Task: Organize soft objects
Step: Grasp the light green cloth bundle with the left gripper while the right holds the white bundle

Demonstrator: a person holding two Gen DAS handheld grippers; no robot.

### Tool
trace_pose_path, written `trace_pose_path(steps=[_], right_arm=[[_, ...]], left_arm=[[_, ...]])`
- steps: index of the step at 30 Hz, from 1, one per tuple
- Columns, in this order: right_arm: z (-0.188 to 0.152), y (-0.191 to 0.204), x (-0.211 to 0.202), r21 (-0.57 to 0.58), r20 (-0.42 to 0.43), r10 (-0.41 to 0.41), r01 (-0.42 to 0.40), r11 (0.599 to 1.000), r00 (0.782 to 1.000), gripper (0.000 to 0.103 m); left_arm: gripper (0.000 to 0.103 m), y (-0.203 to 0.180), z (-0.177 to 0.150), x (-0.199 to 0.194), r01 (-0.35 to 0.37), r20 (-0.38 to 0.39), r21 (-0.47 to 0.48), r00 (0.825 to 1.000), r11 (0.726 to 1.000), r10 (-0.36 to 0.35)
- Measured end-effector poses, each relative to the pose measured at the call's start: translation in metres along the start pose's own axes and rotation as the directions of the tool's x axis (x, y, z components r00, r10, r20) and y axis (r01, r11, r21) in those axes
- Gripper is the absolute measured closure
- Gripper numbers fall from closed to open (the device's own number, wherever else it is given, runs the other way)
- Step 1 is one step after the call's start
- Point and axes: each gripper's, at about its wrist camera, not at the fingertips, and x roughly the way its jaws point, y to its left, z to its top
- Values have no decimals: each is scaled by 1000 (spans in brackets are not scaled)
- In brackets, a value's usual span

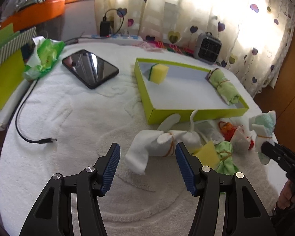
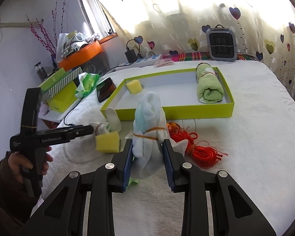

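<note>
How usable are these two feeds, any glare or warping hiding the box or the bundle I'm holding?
Left wrist: backlit curtain blown out, phone mirrors glare, green box clear but edges bowed. Right wrist: same washed-out window, sock bundle between the right gripper fingers sharp; fisheye bends the frame edges.

Pale banded sock bundle [image 2: 149, 129] upright, white sock bundle [image 1: 157, 147] lying flat (near lime box [image 1: 186, 114])

Daylight glows through a cream curtain [image 2: 186, 19] printed with hearts. A window [image 2: 94, 13] sits in the pale wall [image 2: 13, 49] at left, above an orange shelf [image 2: 82, 56] piled with clutter. A white towel [image 1: 68, 108] covers the table. Wooden cabinet [image 1: 289, 90] at right.
</note>
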Motion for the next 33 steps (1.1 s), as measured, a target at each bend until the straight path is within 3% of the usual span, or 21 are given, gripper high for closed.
trace_pose_path(steps=[3,11,16,19,26,33], right_arm=[[-1,-3,-4,13,5,-10,10,1000,1000,72],[0,-7,-17,23,36,-45,45,999,998,72],[-2,-12,-19,31,35,-52,51,998,998,72],[-4,-16,-21,35,34,-54,52,998,998,72],[-7,-20,-22,41,31,-53,52,998,998,72],[-9,-22,-24,43,33,-52,50,998,998,72]], left_arm=[[45,-10,-1,-11,18,15,5,1000,1000,-19],[45,-74,-10,-12,101,-35,144,995,984,-97],[45,-105,-17,1,151,-87,177,987,973,-137],[45,-115,-22,15,139,-129,189,985,972,-116],[46,-128,-24,32,112,-139,223,987,968,-82],[54,-133,-28,45,72,-154,239,987,968,-35]])
